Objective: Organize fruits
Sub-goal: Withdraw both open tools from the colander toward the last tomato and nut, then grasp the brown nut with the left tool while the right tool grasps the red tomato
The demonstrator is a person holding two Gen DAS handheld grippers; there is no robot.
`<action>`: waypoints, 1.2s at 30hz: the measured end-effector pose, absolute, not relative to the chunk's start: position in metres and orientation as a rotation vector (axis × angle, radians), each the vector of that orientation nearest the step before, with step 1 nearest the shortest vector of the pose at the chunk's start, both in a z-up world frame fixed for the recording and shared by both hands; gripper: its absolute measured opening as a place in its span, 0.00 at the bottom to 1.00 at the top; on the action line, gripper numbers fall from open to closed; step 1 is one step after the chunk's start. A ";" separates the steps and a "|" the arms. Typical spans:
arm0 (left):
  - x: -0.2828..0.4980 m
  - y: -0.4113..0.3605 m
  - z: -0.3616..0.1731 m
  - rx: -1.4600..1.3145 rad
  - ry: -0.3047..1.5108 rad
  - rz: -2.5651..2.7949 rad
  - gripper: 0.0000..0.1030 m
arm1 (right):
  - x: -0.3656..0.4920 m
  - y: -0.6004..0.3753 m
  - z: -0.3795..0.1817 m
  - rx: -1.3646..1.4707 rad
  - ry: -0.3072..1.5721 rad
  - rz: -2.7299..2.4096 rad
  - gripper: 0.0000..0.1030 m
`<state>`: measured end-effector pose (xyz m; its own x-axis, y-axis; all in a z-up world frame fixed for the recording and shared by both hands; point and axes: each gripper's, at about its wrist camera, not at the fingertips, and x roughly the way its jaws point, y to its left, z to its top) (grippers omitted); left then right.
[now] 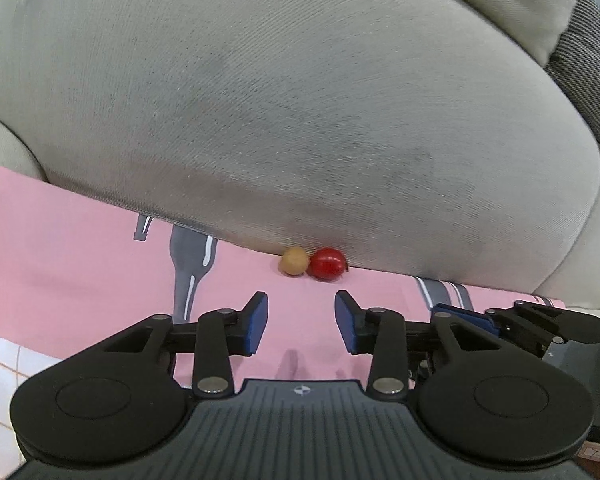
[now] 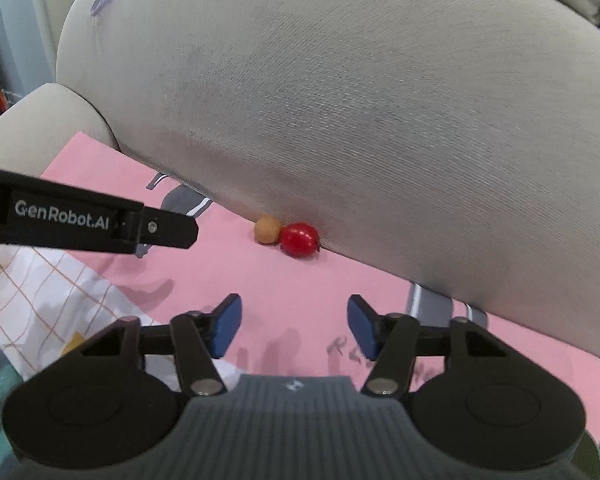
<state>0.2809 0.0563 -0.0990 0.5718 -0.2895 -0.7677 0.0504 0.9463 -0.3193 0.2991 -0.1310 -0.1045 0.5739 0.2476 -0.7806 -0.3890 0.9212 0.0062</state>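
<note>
Item one, the largest: a big pale grey woven-fabric sofa back cushion (image 1: 300, 120), bulging forward and filling the upper part of both my views, with a rounded armrest of the same fabric (image 2: 40, 120) at its left. Item two: a pink printed cloth (image 1: 80, 260) spread flat over the seat under the cushion, carrying grey bottle-like shapes and grey stripes; its near left part turns white with a thin orange grid (image 2: 40, 292). Item three: my left claw (image 1: 302, 322), black linkage with blue pads, jaws standing at a moderate gap with nothing between them, held above the pink cloth and pointed toward the fruits. Item four: my right claw (image 2: 294, 330), same build, jaws a little wider apart and likewise holding nothing, just beside the left one; its black arm and blue pad show at the right edge of the left wrist view, while the left one's lettered black side bar crosses the left of the right wrist view. Item five: a small glossy red round fruit (image 1: 327, 263), lying on the pink cloth and tucked against the base of the cushion. Item six, smallest: a matte tan round fruit (image 1: 293, 261), touching the red one on its left, both ahead of my pads and apart from them.
</note>
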 end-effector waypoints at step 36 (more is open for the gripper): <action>0.352 0.046 -0.182 -0.258 1.014 -0.285 0.31 | 0.376 -0.089 -0.180 -0.346 0.812 0.444 0.33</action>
